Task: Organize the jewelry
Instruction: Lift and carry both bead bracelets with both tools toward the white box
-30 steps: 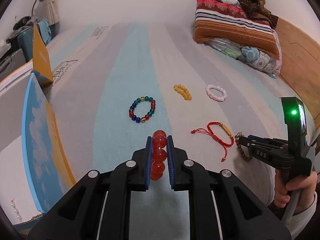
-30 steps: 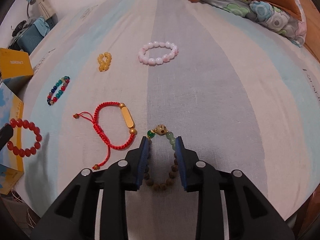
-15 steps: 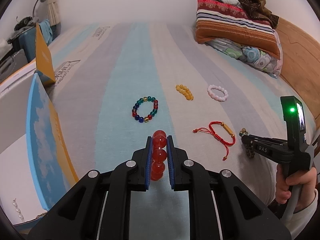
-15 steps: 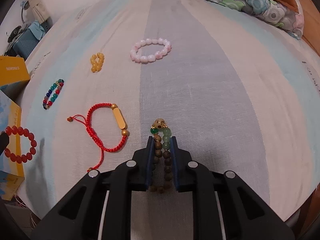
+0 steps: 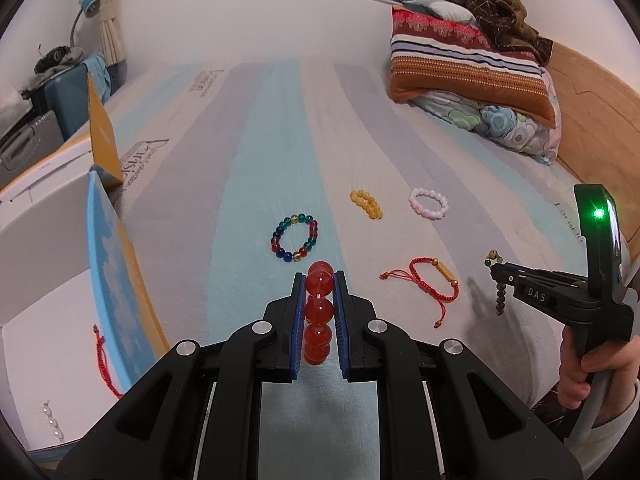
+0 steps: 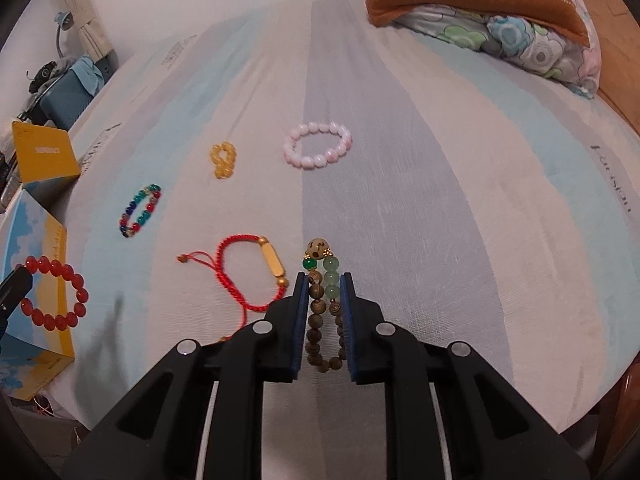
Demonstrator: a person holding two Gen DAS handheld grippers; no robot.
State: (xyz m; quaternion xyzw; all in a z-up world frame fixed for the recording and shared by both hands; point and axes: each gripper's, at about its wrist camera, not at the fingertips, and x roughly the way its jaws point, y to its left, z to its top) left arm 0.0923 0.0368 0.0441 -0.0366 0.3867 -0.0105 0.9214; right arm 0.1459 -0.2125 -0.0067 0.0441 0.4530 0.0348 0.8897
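Bed [image 6: 460,208] covered by a sheet striped pale blue, grey and cream. Lying on it, well apart: multicoloured bead bracelet [image 5: 295,237], yellow bead bracelet [image 5: 366,204], pink bead bracelet [image 6: 318,144], red cord bracelet [image 6: 250,276]. Stacked pillows [image 5: 472,80] rest at the far right corner.

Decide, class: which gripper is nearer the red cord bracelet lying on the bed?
Right. The right gripper, shut on the wooden bead bracelet, is just beside the red cord bracelet. The left gripper, holding the red bead bracelet, is farther off.
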